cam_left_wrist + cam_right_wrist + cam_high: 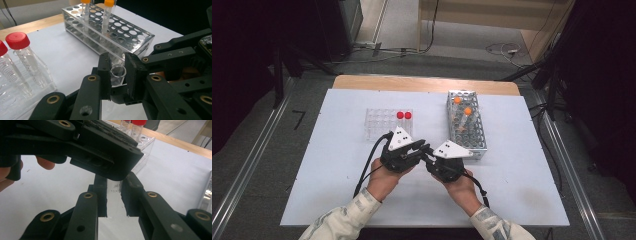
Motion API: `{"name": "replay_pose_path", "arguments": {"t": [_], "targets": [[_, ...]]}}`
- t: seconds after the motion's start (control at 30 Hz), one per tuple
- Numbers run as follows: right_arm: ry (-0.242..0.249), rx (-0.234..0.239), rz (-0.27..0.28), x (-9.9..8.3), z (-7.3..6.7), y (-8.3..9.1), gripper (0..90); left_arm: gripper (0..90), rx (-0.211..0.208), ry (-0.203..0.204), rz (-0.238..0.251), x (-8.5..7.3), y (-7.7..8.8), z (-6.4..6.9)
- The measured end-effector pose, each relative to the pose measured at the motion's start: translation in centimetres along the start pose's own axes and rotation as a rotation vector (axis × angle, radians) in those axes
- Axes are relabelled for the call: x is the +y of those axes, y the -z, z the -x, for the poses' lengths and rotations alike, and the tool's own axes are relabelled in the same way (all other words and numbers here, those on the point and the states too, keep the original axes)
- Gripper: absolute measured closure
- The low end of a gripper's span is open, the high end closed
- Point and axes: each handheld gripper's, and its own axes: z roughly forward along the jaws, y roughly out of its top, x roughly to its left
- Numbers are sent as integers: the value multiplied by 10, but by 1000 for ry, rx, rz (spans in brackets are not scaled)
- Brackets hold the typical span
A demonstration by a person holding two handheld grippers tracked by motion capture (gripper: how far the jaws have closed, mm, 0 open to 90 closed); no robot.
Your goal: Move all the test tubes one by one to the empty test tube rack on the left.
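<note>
Mid-desk, above the white desk [337, 190], your 2 tongs meet on 1 clear tube [118, 72] — left tongs [117, 75] clamped at its open mouth, right tongs [113, 195] clamped around its body. Keep both grips square — don't twist the tube.

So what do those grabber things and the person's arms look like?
Both are black. The left gripper and right gripper each carry a grey three-cornered plate with small black dots, brass-coloured rivets on the jaw links, and a black cable trailing back. The sleeves are pale with a faint pattern.
</note>
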Motion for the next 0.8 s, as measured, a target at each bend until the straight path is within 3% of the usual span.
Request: {"name": "replay_pose_path", "arguments": {"t": [0.13,0.43,0.67,0.8], "targets": [[0,4,2,0,0,0,703,768,-1,3,5,0,1,0],[-18,44,-22,0,2,-2,428,768,16,24,20,3,6,-10],[-25,47,-16,1,7,1,402,768,42,74,32,8,13,-29],[-29,46,-17,1,8,2,398,768,64,82,42,13,19,-38]]}}
